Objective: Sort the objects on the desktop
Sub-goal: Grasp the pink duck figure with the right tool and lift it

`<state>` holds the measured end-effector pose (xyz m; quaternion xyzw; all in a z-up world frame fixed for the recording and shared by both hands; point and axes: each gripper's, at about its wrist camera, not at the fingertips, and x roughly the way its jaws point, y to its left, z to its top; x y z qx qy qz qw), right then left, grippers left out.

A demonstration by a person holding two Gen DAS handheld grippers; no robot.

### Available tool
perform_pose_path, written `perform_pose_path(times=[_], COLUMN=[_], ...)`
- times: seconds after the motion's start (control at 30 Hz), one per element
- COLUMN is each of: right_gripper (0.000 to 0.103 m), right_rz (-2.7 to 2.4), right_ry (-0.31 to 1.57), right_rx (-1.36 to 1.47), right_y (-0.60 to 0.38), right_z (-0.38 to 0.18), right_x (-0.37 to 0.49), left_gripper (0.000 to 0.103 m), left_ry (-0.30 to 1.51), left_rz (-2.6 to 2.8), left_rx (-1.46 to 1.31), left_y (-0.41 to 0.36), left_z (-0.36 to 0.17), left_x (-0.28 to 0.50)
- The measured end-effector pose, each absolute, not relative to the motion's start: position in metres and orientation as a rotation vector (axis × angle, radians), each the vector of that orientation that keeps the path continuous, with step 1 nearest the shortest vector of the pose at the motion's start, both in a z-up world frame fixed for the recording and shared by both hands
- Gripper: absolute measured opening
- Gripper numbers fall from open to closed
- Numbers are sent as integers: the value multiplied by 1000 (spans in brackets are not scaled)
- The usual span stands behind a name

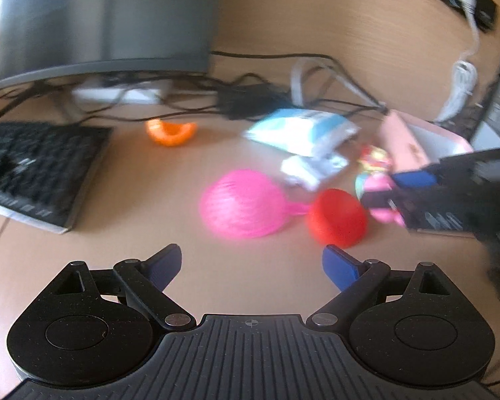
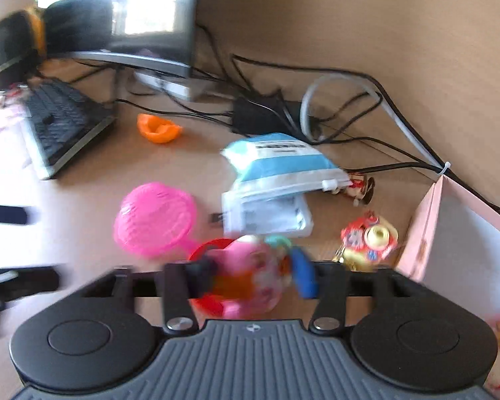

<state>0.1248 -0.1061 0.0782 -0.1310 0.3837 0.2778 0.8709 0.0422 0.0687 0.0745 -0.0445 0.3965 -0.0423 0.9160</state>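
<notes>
right gripper at lower centre has its jaws closed round a pink toy, light, rounded, prob slippery plastic; best held across the middle. left gripper gapes, empty, w/ bare desk ahead. pink box wall close at right, red cup touching left.

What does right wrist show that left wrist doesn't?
Right wrist only: the right gripper closed around a pink toy, a gold-and-red charm.
Left wrist only: the left gripper open with nothing between its jaws, a white coiled cable.
Both: pink strainer, red cup, orange piece, keyboard, blue-white pouch, pink box.
</notes>
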Motion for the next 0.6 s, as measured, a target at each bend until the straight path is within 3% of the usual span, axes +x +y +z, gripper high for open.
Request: perform_pose_path(times=[0.23, 0.3, 0.37, 0.43, 0.6], right_gripper=[38, 43, 51, 61, 71], right_rz=[516, 463, 415, 375, 325], right_ry=[810, 818, 814, 795, 758], right_rx=[-269, -229, -184, -162, -133], right_y=[-176, -195, -211, -223, -238], right_z=[90, 90, 94, 97, 104], right_x=[58, 50, 41, 33, 18], left_gripper=[96, 95, 87, 68, 68], left_ry=[826, 829, 840, 863, 877], left_rz=[-248, -248, -222, -201, -266], left_rx=[43, 117, 183, 199, 222], left_y=[4, -15, -30, -37, -35], left_z=[58, 50, 43, 40, 44], left_x=[75, 86, 98, 106, 86])
